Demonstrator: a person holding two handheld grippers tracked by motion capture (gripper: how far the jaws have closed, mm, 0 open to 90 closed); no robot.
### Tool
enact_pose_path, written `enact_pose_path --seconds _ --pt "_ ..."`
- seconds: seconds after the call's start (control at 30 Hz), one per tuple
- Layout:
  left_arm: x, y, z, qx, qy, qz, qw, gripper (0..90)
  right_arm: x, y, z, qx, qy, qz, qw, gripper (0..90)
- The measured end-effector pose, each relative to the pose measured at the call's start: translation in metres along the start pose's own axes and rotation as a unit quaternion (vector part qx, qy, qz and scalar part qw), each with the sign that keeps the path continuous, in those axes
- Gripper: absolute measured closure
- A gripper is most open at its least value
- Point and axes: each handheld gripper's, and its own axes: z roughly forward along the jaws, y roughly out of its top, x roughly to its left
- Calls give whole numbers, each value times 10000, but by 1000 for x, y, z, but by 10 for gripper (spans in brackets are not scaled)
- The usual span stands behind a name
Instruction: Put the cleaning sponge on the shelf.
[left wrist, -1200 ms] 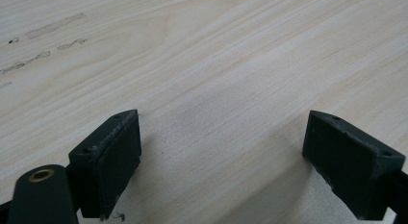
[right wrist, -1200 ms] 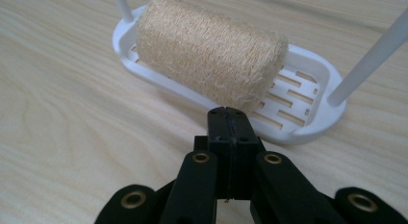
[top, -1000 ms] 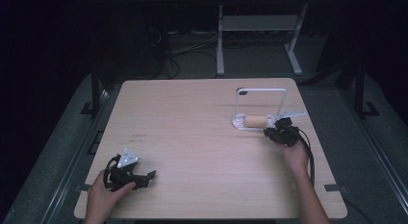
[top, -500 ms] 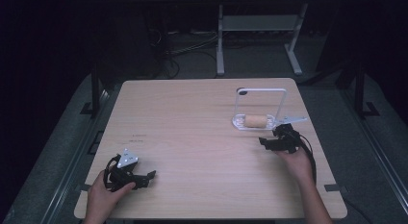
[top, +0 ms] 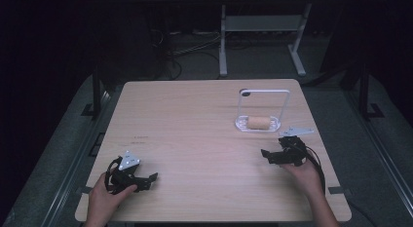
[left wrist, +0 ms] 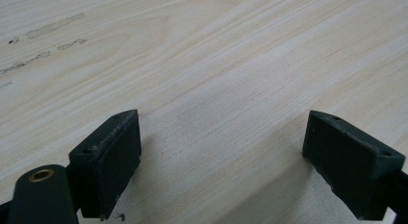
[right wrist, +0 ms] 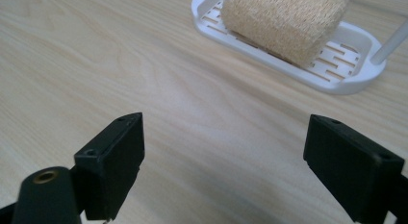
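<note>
The loofah roll (top: 259,122) is seen lying in the white tray (top: 243,125) at the table's (top: 195,120) far right, its long axis running left to right. Its coarse weave and the tray's slots are shown by the right gripper view. The right gripper (top: 266,154) is held spread, near the tray. The left gripper (top: 152,179), jaws apart, is rested near-left. No readable writing is seen.

Rough fibrous sponge (right wrist: 284,19), probably-plastic tray (right wrist: 346,80)
</note>
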Motion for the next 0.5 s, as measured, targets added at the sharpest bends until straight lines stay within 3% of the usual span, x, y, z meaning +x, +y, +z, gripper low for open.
enact_pose_path --seconds 0.5 --pt "0 0 0 0 0 1 10000 128 29 -23 -5 11 425 -340 9985 88"
